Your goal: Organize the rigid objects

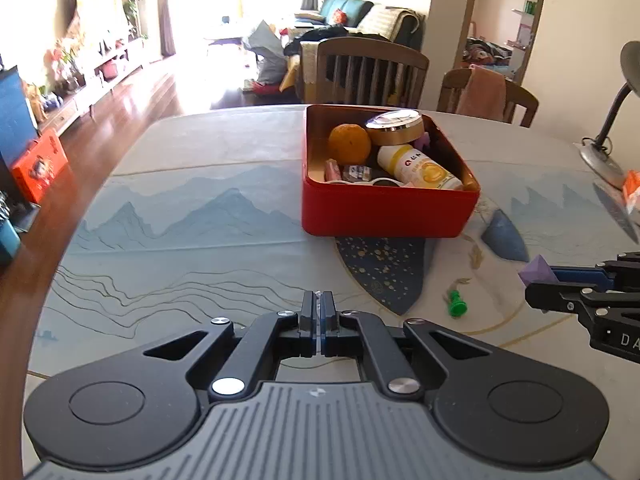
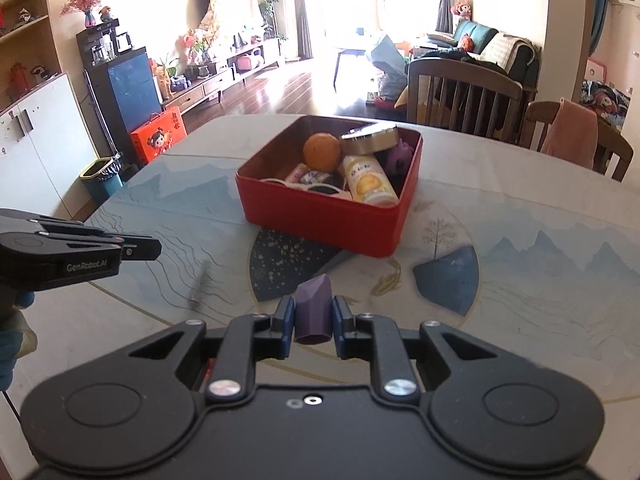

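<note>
Right tool point(image 2: 313, 322) angled down over tabletop point(image 2: 520, 280), clamped on purple block point(image 2: 313, 308), long axis pointing away toward box. Left tool point(image 1: 319, 312) pinched closed on something thin and clear. Ahead, red box point(image 2: 328, 220) holds orange point(image 2: 321, 152), bottle point(image 2: 370, 180).

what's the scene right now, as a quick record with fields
surface: table with a mountain-print cover
container: open red tin, holding an orange, a yellow-label bottle, a round metal-lidded tin and smaller items
left gripper: shut; what looks like a thin clear sliver between the pads
right gripper: shut on a purple crystal-shaped block
loose on table: small green piece
</note>
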